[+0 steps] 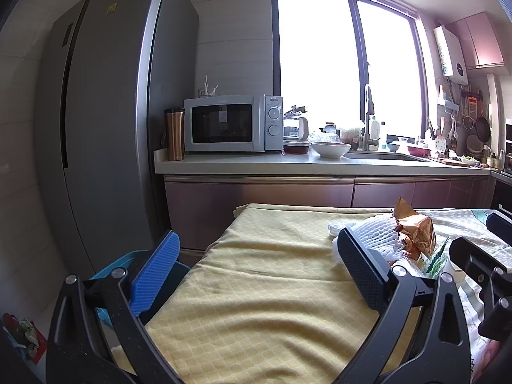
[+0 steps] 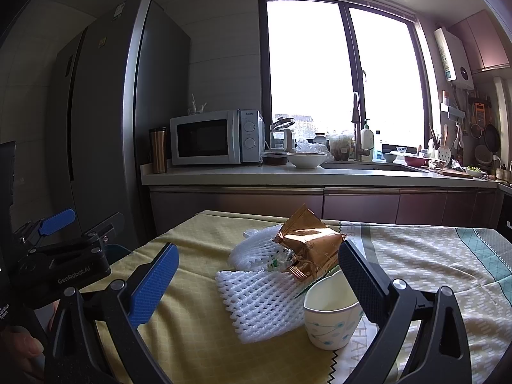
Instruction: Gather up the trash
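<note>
The trash lies in a pile on the cloth-covered table [image 2: 198, 345]: a white foam net [image 2: 256, 304], a second foam net [image 2: 252, 249] behind it, a crumpled brown wrapper [image 2: 307, 243] on top, and a paper cup [image 2: 329, 316] at the front. My right gripper [image 2: 256, 275] is open, and the pile sits between and just beyond its fingers without touching them. My left gripper [image 1: 256, 256] is open over bare yellow cloth [image 1: 256, 288], left of the wrapper [image 1: 416, 233] and net [image 1: 377, 233]. Each gripper shows in the other view, the left gripper [image 2: 83, 224] and the right gripper [image 1: 480, 240].
A blue plastic container [image 1: 108, 268] stands beside the table's left edge. A red bag with scraps [image 1: 25, 336] lies on the floor. Behind are a tall fridge [image 1: 105, 96] and a counter [image 1: 288, 163] with a microwave [image 1: 230, 124], bowls and a sink.
</note>
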The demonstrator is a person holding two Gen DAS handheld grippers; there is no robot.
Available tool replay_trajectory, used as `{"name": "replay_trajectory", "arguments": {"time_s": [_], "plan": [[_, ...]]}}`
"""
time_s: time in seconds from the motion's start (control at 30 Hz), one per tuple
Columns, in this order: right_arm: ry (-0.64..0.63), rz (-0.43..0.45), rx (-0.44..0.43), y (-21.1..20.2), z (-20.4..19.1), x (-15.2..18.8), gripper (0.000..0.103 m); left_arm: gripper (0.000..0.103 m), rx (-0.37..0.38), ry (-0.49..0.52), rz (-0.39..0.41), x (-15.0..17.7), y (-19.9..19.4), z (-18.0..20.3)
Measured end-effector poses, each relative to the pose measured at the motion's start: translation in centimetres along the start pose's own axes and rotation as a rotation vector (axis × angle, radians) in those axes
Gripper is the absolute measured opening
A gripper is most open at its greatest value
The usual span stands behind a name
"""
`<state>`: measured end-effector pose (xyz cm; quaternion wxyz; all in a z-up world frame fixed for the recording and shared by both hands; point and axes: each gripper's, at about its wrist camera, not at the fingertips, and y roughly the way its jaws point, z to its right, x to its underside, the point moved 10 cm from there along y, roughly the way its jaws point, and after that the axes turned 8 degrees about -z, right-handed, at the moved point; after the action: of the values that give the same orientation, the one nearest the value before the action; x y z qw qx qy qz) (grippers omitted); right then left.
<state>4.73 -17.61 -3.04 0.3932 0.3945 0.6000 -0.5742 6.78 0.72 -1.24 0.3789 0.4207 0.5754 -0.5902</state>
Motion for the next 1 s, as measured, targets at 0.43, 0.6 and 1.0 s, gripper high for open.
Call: {"name": "replay_trajectory", "arguments": {"time_s": [0.43, 0.6, 1.0], "plan": [[0.004, -0.005, -0.007, 0.3, 0.1, 0.4, 0.096, 0.097, 0.007, -0.002, -0.007, 0.2, 0.2, 0.1], [0.006, -0.006, -0.008, 0.3, 0.1, 0.4, 0.096, 0.097, 0.011, 0.001, -0.013, 0.4, 0.4, 0.2], [0.049, -0.043, 0.049, 0.3, 4.4, 1.0, 0.096, 0.097, 0.195, 0.062, -0.115, 1.9, 1.7, 4.2]]}}
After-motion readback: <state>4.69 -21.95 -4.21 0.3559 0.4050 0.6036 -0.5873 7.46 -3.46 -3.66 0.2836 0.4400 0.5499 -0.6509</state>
